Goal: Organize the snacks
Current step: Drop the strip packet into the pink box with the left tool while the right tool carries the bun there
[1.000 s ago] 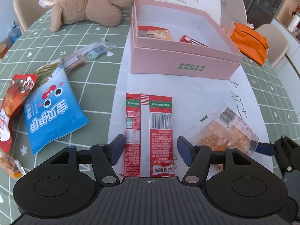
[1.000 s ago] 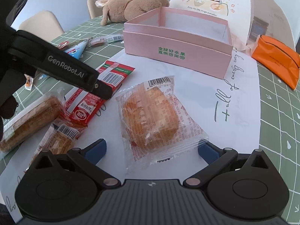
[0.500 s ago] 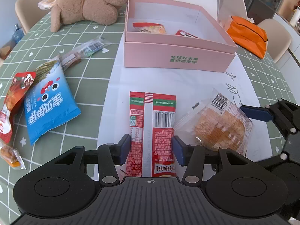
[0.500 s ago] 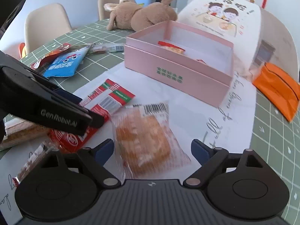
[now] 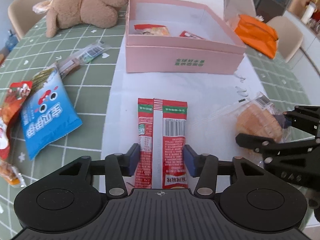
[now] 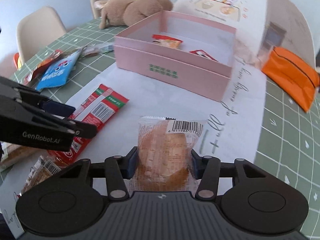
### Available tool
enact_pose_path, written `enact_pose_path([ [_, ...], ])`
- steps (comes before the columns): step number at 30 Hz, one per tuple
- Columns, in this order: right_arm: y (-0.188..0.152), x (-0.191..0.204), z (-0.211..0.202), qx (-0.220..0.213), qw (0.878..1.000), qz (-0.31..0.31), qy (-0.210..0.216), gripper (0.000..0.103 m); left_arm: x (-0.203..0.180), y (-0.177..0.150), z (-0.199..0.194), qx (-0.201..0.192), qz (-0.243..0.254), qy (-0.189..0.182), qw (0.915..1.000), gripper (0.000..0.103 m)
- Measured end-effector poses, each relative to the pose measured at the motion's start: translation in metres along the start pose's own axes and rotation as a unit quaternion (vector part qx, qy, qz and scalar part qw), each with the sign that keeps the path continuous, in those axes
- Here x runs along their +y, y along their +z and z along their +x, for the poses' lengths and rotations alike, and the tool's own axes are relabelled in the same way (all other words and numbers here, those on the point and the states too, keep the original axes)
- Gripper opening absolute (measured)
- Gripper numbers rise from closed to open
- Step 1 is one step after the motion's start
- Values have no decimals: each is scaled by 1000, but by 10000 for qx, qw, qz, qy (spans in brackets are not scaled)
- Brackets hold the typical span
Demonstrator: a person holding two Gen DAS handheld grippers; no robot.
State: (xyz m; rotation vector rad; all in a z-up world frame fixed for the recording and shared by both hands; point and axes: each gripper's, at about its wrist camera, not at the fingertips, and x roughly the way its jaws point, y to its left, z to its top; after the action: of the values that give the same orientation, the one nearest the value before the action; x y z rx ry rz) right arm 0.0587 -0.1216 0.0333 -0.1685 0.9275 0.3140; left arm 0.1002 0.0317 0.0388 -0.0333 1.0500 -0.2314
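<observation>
My left gripper (image 5: 161,160) is shut on a red snack packet (image 5: 162,132), its blue pads pressing both long edges. My right gripper (image 6: 163,163) is shut on a clear-wrapped bread bun (image 6: 167,150) and holds it above the white paper. In the left wrist view the bun (image 5: 258,120) shows at the right, in the right gripper (image 5: 280,132). In the right wrist view the red packet (image 6: 100,112) and the left gripper (image 6: 60,120) show at the left. The open pink box (image 5: 180,60) stands ahead, also in the right wrist view (image 6: 172,72), with two snack packs inside.
A blue snack bag (image 5: 46,118), a red-orange pack (image 5: 12,108) and a clear long pack (image 5: 84,57) lie on the green checked tablecloth at left. A plush toy (image 5: 86,10) lies behind them. An orange pouch (image 5: 258,34) sits right of the box. More wrapped buns (image 6: 42,170) lie near left.
Both grippers have closed: the left on the red packet, the right on the bun. The right gripper has lifted the bun off the paper.
</observation>
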Motion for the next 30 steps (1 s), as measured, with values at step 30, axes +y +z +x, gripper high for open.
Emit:
enact_pose_path([
  [30, 104, -52, -5, -613, 9952, 747, 181, 79, 47, 151, -22, -277, 258, -1051, 9937, 48],
])
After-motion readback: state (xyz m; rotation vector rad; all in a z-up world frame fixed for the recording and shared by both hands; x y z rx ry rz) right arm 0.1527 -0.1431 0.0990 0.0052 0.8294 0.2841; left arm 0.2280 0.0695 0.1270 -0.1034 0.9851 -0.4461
